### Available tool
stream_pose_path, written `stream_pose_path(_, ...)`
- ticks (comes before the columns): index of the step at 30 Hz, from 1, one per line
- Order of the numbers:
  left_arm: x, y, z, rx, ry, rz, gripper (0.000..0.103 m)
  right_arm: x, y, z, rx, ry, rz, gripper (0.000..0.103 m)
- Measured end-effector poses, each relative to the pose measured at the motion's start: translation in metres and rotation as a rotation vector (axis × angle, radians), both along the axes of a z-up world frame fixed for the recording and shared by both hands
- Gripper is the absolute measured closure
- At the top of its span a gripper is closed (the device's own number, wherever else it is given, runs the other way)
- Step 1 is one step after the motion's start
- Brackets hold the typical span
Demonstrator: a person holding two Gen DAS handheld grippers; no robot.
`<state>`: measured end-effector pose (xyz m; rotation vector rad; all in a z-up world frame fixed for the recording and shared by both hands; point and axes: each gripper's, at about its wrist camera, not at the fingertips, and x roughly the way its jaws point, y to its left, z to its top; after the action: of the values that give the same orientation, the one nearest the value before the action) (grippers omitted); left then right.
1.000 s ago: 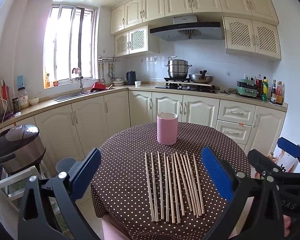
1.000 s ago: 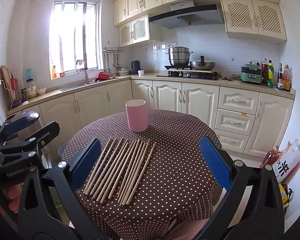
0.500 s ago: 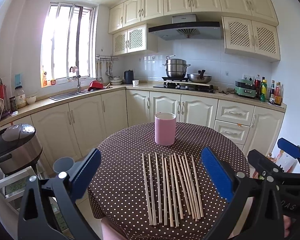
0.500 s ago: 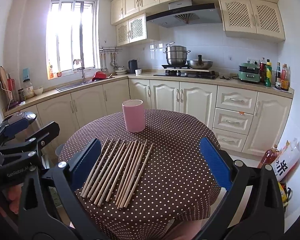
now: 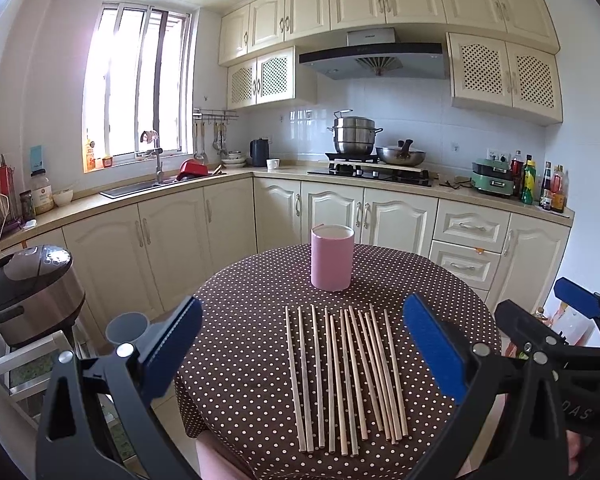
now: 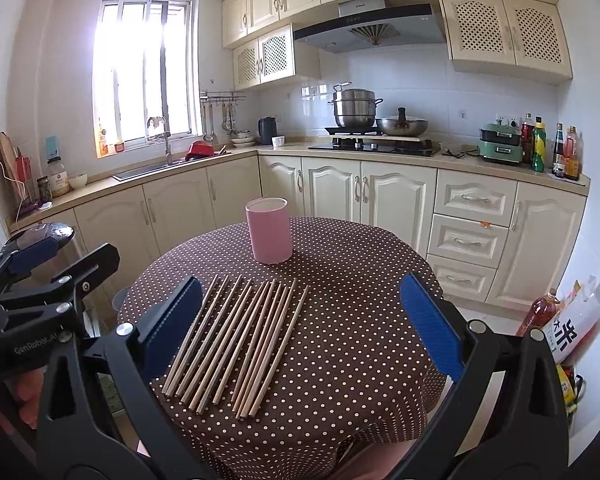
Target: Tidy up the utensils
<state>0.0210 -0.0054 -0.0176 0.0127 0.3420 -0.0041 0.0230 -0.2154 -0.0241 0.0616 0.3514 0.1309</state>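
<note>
Several wooden chopsticks (image 5: 346,376) lie side by side on a round table with a brown polka-dot cloth (image 5: 244,360); they also show in the right wrist view (image 6: 236,340). A pink cylindrical holder (image 5: 332,258) stands upright behind them, seen too in the right wrist view (image 6: 269,236). My left gripper (image 5: 300,344) is open and empty, held above the table's near edge. My right gripper (image 6: 300,320) is open and empty, to the right of the chopsticks. Each gripper shows at the edge of the other's view.
A rice cooker (image 5: 30,288) stands on a low rack left of the table. Kitchen cabinets and a counter with stove and pots (image 5: 356,140) run behind. Bottles and a bag (image 6: 568,320) sit on the floor at the right.
Both views have shifted slightly; the table and chopsticks sit a little lower and nearer in frame. Both grippers stay open and empty.
</note>
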Motion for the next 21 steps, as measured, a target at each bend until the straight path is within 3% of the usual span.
stream_pose_path(21, -0.0045, -0.0031, -0.0023, 0.013, 0.001, -0.006, 0.004, -0.0047, -0.0046, -0.0052, 0.011, 0.01, -0.007, 0.006)
